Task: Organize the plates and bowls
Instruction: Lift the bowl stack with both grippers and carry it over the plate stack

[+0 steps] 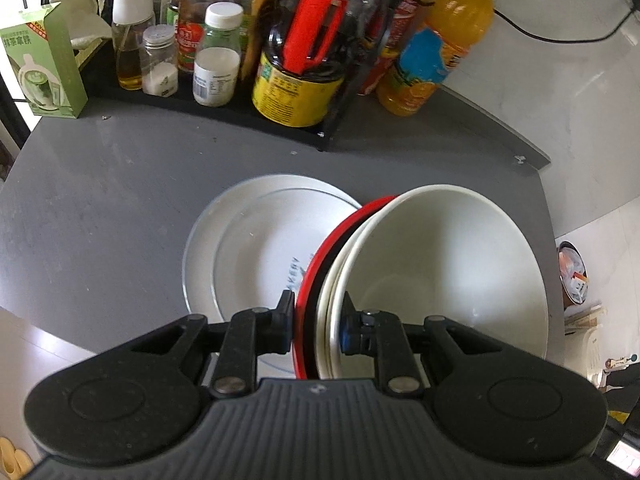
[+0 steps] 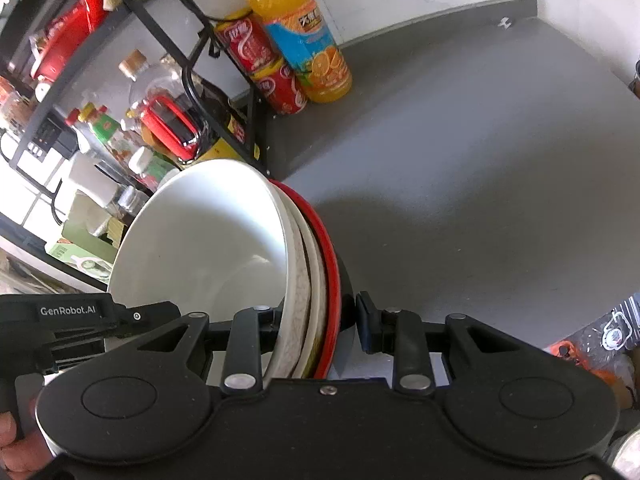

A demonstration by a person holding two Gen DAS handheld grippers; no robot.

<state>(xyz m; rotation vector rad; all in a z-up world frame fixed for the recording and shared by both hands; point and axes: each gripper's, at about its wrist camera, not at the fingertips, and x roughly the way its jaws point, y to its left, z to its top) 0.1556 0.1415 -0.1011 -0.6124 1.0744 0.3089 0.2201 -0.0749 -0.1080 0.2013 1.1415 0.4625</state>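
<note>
A stack of nested bowls, white ones (image 1: 440,264) inside a red-rimmed black bowl (image 1: 320,264), is gripped at opposite rims by both grippers. My left gripper (image 1: 318,316) is shut on the near rim of the stack. In the right wrist view my right gripper (image 2: 320,318) is shut across the rims of the white bowl (image 2: 208,240) and red bowl (image 2: 330,264). Two stacked white plates (image 1: 256,248) lie on the grey table (image 1: 100,208); the bowls hide their right edge. The left gripper's body (image 2: 80,320) shows at the left of the right wrist view.
A black rack (image 1: 224,120) with bottles and jars stands at the back. Beside it are an orange juice bottle (image 1: 440,48), cola cans (image 2: 272,68) and a green carton (image 1: 44,64). The table's edge (image 1: 552,240) runs along the right. A hand (image 2: 16,440) shows at the lower left.
</note>
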